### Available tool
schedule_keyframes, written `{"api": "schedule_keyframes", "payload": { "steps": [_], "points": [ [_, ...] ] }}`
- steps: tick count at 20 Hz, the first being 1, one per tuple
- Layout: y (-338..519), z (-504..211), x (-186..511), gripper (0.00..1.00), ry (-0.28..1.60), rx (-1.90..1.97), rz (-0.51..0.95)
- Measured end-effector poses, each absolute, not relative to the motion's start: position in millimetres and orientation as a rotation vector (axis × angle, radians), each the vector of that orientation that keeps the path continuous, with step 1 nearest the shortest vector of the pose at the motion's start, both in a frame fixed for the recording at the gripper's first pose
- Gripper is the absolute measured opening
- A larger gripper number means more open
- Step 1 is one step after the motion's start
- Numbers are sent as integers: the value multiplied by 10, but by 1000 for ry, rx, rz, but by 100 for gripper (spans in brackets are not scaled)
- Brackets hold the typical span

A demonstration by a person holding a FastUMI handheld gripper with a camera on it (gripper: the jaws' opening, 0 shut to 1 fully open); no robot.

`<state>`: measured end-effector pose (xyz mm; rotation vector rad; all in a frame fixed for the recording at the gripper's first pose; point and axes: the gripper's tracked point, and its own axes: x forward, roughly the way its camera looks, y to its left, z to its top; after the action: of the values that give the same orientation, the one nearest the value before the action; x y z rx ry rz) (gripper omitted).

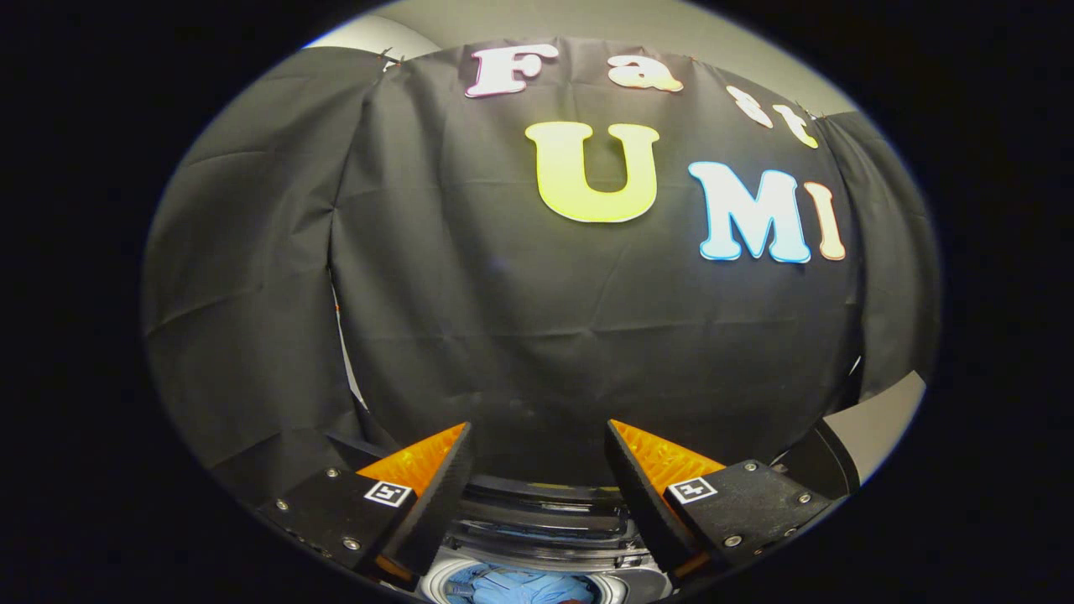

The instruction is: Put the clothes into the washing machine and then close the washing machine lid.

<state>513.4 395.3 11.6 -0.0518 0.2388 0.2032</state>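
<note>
While I held the gripper (pixel 538 440) high, its two fingers stood spread wide apart with nothing between them. Below and between the fingers I saw one washing machine (pixel 537 537), its round drum mouth open toward me, and one bundle of blue clothes (pixel 516 585) lying inside the drum. Just behind the mouth rose the dark ridged lid (pixel 541 503), lifted back. Beyond the fingers hung the black cloth wall (pixel 503 319), with free space between it and the fingertips.
</note>
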Motion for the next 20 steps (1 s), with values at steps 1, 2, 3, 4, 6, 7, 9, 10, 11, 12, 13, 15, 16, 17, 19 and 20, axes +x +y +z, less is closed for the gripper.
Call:
{"api": "schedule_keyframes", "payload": {
  "steps": [1,2,3,4,6,7,9,10,11,12,13,15,16,17,19,20],
  "points": [
    [3947,113,5173,95,236,-65,193],
    [3918,71,5212,95,240,-81,178],
    [3873,57,5247,95,239,-91,156],
    [3834,7,5296,95,251,-90,138],
    [3836,-130,5369,95,301,-64,130],
    [3832,-181,5369,95,323,-63,124],
    [3835,-228,5338,96,348,-23,120],
    [3832,-236,5330,95,357,0,116],
    [3840,-227,5318,96,360,-1,117],
    [3851,-221,5304,95,356,-10,121],
    [3855,-199,5268,96,350,-4,121],
    [3850,-205,5196,96,323,-8,128],
    [3842,-197,5155,96,308,-4,132],
    [3844,-185,5113,96,293,-4,138],
    [3842,-183,5019,96,269,-3,154],
    [3848,-183,4972,95,257,-1,166]
  ]
}}
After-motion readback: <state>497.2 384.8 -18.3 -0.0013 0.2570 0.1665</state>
